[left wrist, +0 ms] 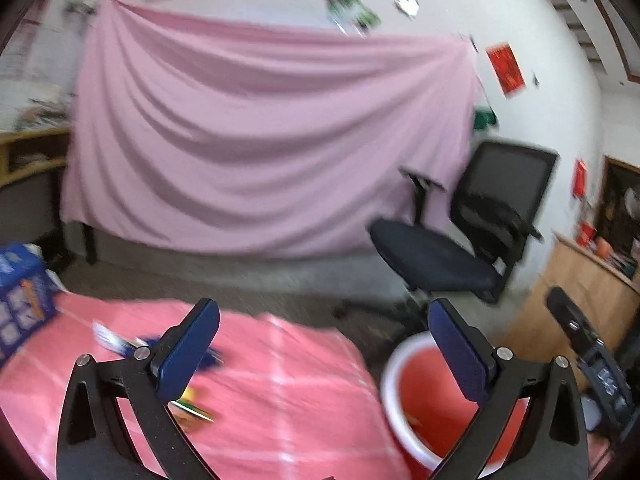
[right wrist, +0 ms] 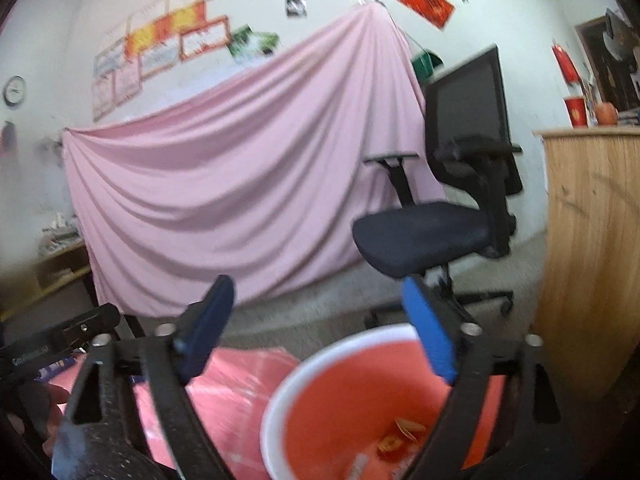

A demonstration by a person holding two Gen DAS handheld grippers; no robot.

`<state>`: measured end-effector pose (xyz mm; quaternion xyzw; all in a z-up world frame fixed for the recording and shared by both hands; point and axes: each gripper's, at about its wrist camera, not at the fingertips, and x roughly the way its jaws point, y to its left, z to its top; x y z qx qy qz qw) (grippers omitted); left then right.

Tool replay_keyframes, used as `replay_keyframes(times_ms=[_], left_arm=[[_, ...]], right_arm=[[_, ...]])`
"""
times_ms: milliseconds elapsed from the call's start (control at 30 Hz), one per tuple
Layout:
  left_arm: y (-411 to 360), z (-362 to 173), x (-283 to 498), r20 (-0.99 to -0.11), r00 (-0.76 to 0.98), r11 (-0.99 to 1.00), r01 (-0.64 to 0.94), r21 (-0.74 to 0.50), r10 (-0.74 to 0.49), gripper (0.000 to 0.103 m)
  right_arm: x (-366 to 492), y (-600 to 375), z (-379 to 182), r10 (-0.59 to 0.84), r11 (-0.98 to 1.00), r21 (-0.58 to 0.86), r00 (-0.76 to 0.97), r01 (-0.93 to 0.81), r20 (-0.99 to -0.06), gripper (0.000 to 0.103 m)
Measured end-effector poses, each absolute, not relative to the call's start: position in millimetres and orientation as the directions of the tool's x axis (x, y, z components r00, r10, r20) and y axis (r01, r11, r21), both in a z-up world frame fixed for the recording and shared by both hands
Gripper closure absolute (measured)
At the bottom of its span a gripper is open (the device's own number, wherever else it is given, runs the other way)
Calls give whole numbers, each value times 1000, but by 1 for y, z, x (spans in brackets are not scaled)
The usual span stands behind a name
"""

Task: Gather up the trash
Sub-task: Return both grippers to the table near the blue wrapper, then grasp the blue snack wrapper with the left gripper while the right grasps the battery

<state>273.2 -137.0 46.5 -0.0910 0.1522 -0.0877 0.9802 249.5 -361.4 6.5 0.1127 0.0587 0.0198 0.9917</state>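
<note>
The red bucket (right wrist: 384, 412) with the white rim is sitting in the lower middle of the right wrist view, its mouth facing up, and a few scraps (right wrist: 404, 432) are already lying on its floor, so some of the collecting looks done. More is waiting: in the left wrist view, litter (left wrist: 192, 408) is lying on the pink table cover (left wrist: 288, 400) at the lower left, partly behind a finger, with another wrapper (left wrist: 116, 340) further up near the blue box (left wrist: 20, 300). Blur is hiding the shapes, so I cannot tell which way any long axis is running.

The left gripper (left wrist: 324, 344) is standing wide open with nothing between its blue pads, aiming toward the office chair (left wrist: 460, 240) and the draped pink sheet (left wrist: 260, 140). The right gripper (right wrist: 320, 328) is gaping just as wide, empty too, hanging above the bucket's near rim. Judging by this, both are free for the next piece.
</note>
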Motion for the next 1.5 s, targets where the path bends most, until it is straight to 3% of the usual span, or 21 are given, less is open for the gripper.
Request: replay_keyframes(times_ms=[167,400,633,967,1233,1400,1500], left_arm=[[-97,52,256,-198,974,981,72,-178,-108,1],[-48,44,235,-147,989,989,-18,-149,-4,1],[1,31,223,-133,988,990,-97,-106,82,1],[44,0,234,-223,970,993,-108,-53,93,1],[47,-20,271,-447,894,996,-59,-66,23,1],[44,-32,301,-552,834,997,-53,-63,10,1],[45,-38,314,-585,811,996,-41,-80,-13,3]], right_arm=[[245,-327,20,96,975,200,995,-93,-5,0],[245,-272,29,179,972,141,980,-189,83,0],[252,-217,24,254,963,71,963,-261,85,0],[280,-169,-2,329,944,4,940,-330,-90,0],[321,-157,-33,326,940,25,877,-340,-353,0],[336,-162,-46,339,937,83,829,-339,-444,0],[346,-161,-55,357,930,110,787,-351,-503,15]])
